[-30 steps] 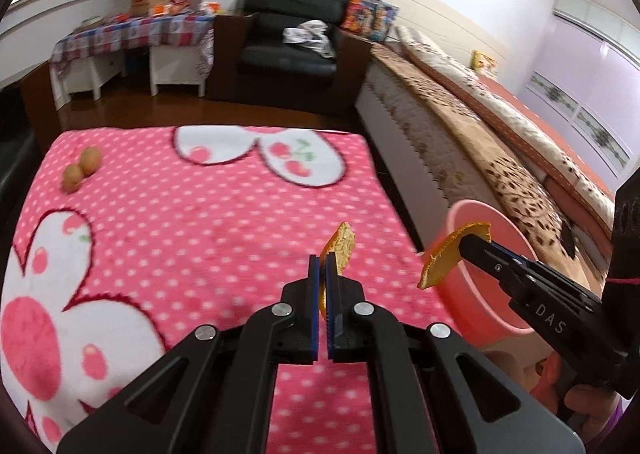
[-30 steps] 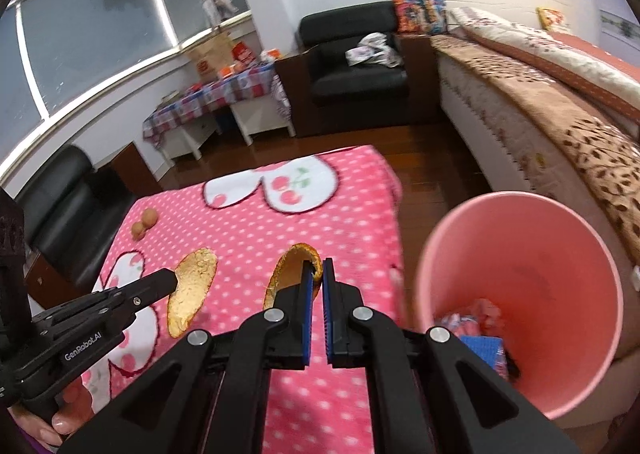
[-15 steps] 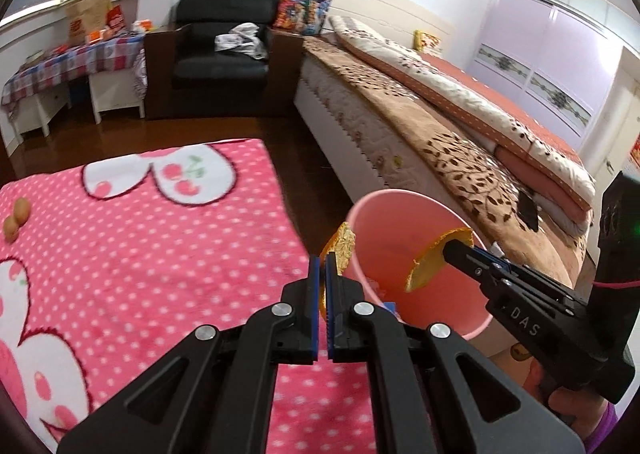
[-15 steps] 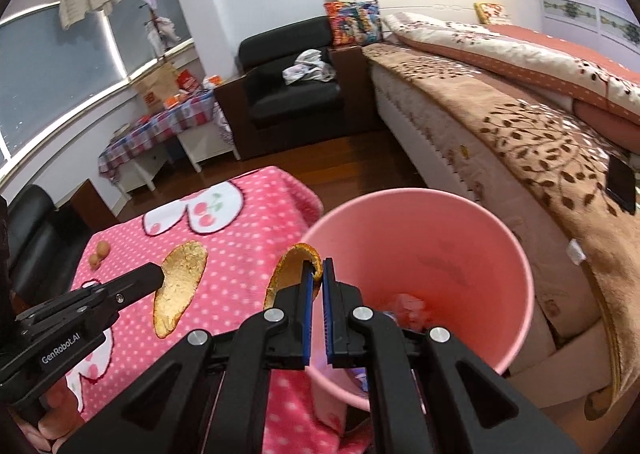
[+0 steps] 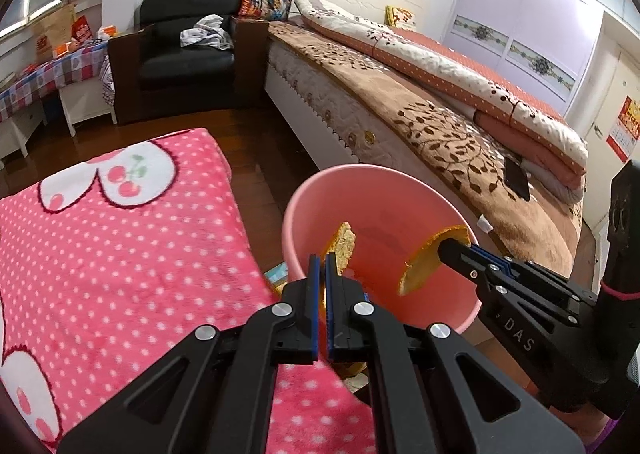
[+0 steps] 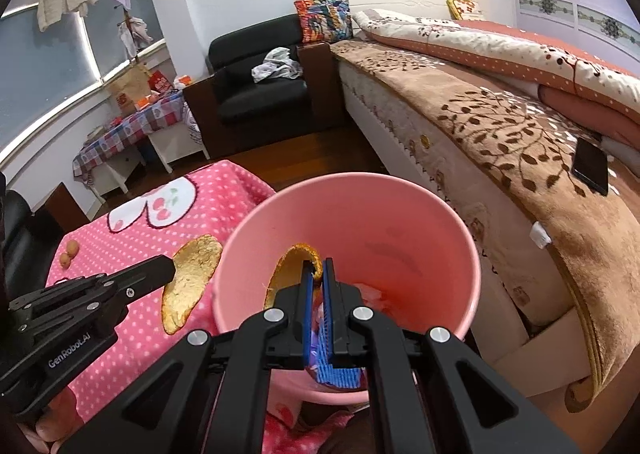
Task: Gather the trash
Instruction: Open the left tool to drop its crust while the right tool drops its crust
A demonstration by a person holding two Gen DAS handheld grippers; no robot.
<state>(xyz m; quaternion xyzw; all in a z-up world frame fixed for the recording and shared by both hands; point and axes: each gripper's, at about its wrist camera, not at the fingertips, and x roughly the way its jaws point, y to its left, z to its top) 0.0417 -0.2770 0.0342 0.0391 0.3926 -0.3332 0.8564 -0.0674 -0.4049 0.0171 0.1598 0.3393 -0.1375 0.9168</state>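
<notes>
Both grippers swung from over the pink blanket (image 5: pixel 120 254) to the pink bin (image 6: pixel 460 238), left gripper (image 5: pixel 322 260) and right gripper (image 6: pixel 317 266) each clamped on an orange peel, right peel (image 6: pixel 298 258) over the bin mouth, left peel (image 6: pixel 192 286) outside its rim; release seems due.

Two handheld grippers angle downward side by side. The left gripper (image 5: pixel 323 260) has its blue-lined fingers (image 5: pixel 314 286) pressed together on a piece of peel (image 5: pixel 344 244). The right gripper (image 6: pixel 316 266) is likewise clamped on a curled piece of peel (image 6: pixel 294 258). Part of a hand (image 6: pixel 44 430) shows beneath the left gripper's body.
</notes>
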